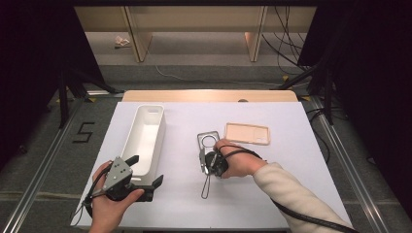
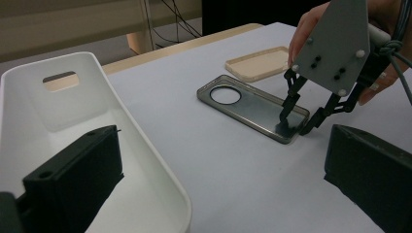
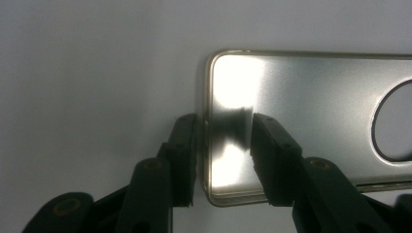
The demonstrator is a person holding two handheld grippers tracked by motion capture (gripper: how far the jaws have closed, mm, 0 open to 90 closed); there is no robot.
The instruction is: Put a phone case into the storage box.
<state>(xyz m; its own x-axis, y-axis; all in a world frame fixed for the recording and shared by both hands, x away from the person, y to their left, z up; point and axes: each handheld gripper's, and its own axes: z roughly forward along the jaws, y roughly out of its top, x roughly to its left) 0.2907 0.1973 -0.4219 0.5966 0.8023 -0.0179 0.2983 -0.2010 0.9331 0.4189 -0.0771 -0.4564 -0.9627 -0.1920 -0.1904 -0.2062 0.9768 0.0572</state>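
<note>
On the white tabletop [image 1: 243, 194], a clear case [image 2: 252, 107] lies flat, just right of the white bin [image 1: 144, 138]. The right gripper [image 3: 224, 145] straddles the case's short edge, one jaw outside touching the rim, the other inside on its floor, not yet pressed together. A beige case [image 1: 247, 133] lies just beyond the clear case. The left gripper [image 1: 145, 177], spread wide, sits at the bin's near end.

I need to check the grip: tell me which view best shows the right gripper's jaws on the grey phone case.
The right gripper view: the right gripper straddles the grey phone case end rim, one jaw outside, one inside. The left gripper view shows this obliquely; the high view hides it behind the hand.
</note>
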